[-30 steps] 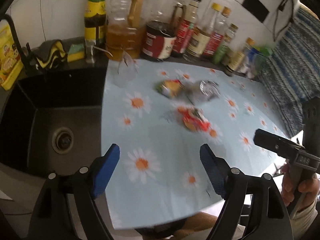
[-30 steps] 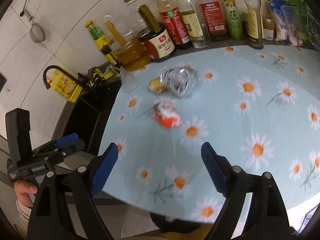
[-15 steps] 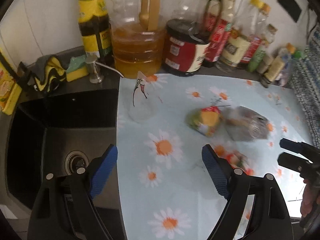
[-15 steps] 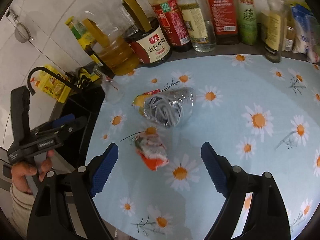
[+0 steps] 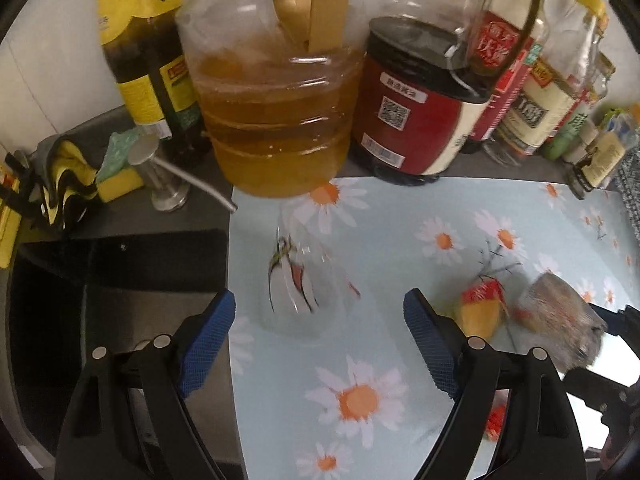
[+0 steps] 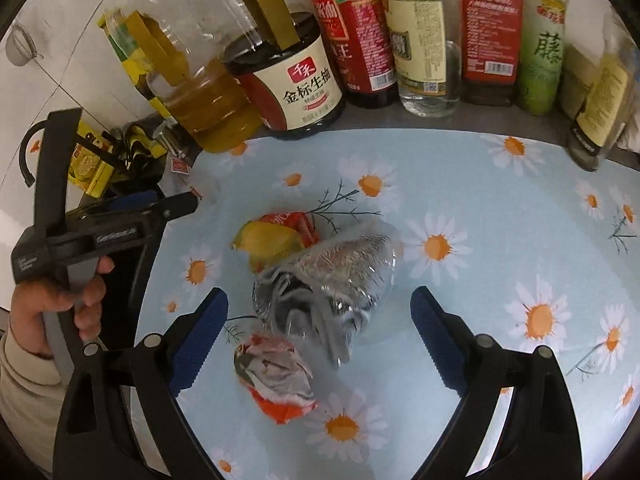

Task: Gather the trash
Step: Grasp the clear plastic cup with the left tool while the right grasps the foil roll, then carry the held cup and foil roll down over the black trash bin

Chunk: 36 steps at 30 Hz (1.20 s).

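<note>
Both the left gripper (image 5: 316, 312) and right gripper (image 6: 319, 308) gape wide and empty, so the flimsy clear plastic wrapper (image 5: 298, 292) beside the oil jug (image 5: 276, 120) could skid off the table (image 5: 400, 240) into the sink (image 5: 112, 280).

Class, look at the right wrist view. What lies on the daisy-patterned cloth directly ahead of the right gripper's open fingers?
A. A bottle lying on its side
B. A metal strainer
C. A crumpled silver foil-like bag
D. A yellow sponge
C: the crumpled silver bag lies on the cloth just ahead of the right gripper, whose jaws stand wide apart and touch nothing.
</note>
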Each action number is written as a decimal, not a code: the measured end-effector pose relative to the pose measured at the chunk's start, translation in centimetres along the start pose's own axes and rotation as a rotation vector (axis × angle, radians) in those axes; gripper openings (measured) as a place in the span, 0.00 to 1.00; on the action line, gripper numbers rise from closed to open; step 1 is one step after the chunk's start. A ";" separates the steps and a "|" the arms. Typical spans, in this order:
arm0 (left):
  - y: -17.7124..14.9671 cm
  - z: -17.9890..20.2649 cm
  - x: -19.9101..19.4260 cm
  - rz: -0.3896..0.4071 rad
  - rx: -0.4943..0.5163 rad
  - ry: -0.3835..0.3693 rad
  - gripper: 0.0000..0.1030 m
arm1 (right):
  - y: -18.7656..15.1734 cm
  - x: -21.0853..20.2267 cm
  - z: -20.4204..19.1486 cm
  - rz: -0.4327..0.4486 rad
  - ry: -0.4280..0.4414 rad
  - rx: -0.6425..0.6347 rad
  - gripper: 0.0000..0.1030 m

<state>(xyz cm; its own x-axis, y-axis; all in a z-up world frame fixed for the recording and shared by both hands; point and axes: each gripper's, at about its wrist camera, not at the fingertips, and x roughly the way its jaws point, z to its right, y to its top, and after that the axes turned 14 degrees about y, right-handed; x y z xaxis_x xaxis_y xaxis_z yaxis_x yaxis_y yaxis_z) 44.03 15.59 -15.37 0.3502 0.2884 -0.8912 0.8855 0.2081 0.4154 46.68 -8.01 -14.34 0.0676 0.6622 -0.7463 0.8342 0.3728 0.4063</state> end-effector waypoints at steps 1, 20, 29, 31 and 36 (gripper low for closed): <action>0.2 0.0 0.4 -0.004 -0.002 0.003 0.81 | 0.1 0.2 0.1 -0.003 0.001 0.000 0.89; 0.5 -0.4 1.0 0.020 0.001 -0.019 0.49 | -0.3 0.4 1.1 0.009 0.001 0.033 0.59; -0.8 -0.6 -1.6 0.051 0.002 -0.043 0.49 | -1.1 -1.1 0.0 0.038 0.006 0.024 0.58; -1.3 -0.8 -2.2 0.056 0.005 -0.052 0.49 | -1.3 -1.7 -0.3 0.047 0.007 0.027 0.58; -3.2 -0.6 -5.0 0.082 0.020 -0.074 0.49 | -2.2 -3.0 -1.0 0.071 0.001 0.030 0.58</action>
<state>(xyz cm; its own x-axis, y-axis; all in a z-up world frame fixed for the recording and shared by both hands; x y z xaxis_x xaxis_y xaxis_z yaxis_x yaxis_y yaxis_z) 39.22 14.05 -12.16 0.4429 0.2342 -0.8654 0.8584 0.1678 0.4848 44.11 -10.12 -12.42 0.1269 0.6870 -0.7154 0.8431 0.3052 0.4427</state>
